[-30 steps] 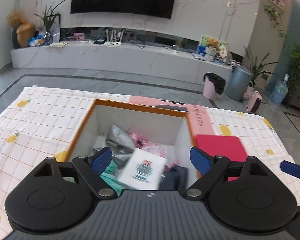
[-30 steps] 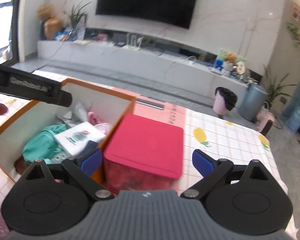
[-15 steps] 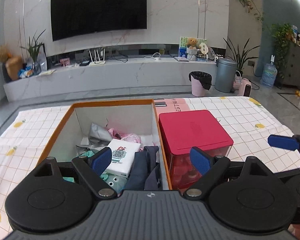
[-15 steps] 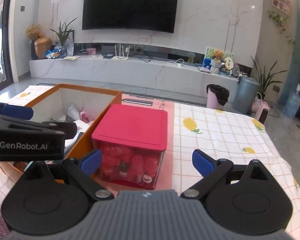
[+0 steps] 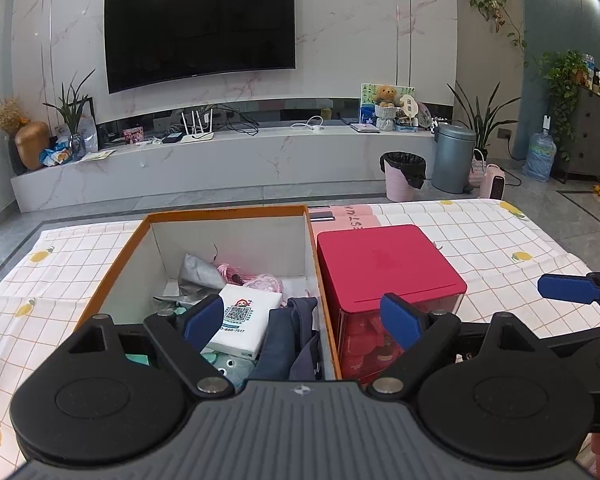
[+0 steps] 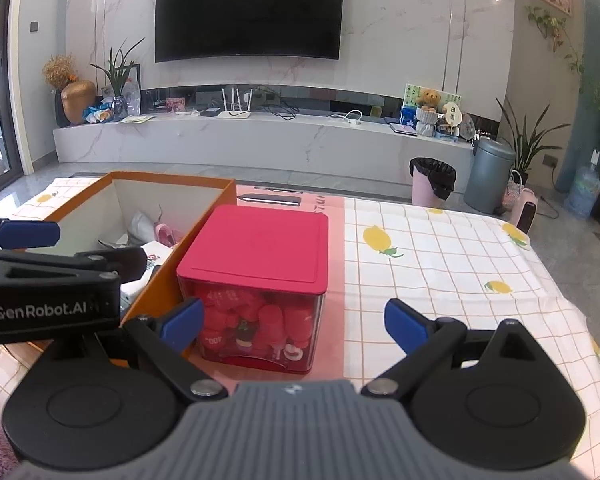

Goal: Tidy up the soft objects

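Left gripper (image 5: 302, 318): held above the near end of the cardboard box, its blue-padded fingers (image 5: 202, 322) spread wide; nothing is gripped between them.
Right gripper (image 6: 294, 322): held low over the table just in front of the red-lidded container, fingers (image 6: 406, 326) spread wide and empty; one blue fingertip is also seen at the right edge of the left wrist view.
Cardboard box (image 5: 112, 268): orange-rimmed, white inside, open at the top, set on the tablecloth with its right wall touching or just beside the container.
Soft things: found inside the box. A white packet (image 5: 246, 322) with a printed code lies on top near the middle; a dark blue garment (image 5: 294, 338) is bunched against the right wall; a teal plush (image 5: 230, 366) is partly hidden under the packet; a grey piece (image 5: 198, 274) and a pink piece (image 5: 262, 282) lie toward the far wall.
Red-lidded container (image 6: 262, 270): clear-walled, lid closed, filled with red items whose kind cannot be told; stood on a pink strip of the cloth.
Tablecloth (image 6: 446, 262): white with an orange grid and lemon prints.
Background: a wall television (image 6: 250, 10), a long marble shelf and a pink bin (image 6: 430, 186) are seen beyond the table.
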`<state>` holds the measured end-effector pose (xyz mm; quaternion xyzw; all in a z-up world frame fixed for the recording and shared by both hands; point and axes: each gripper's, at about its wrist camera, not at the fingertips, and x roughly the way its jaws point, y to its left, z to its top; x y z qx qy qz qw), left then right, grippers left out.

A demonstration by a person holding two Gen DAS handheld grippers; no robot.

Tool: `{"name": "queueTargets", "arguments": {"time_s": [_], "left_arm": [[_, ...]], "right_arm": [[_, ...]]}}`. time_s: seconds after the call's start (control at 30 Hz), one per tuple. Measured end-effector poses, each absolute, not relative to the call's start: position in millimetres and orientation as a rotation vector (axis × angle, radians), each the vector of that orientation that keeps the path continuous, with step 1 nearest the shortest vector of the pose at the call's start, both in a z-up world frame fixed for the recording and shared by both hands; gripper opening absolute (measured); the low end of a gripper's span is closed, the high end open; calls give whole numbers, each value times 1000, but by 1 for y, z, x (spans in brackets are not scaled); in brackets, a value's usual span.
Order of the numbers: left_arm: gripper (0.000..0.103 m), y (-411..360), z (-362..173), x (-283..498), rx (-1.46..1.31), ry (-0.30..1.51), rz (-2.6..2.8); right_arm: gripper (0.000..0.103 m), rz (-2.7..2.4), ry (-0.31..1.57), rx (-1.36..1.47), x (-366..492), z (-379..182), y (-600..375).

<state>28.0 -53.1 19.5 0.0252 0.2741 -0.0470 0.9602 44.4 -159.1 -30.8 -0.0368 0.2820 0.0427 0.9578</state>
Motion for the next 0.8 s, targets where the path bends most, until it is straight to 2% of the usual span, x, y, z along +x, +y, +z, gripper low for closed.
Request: {"name": "queueTargets", "arguments": {"time_s": [0.8], "left_arm": [[103,-49,15,27,12,570,-97]], "right_arm": [[95,77,585,-52,45,-32,-163]]}}
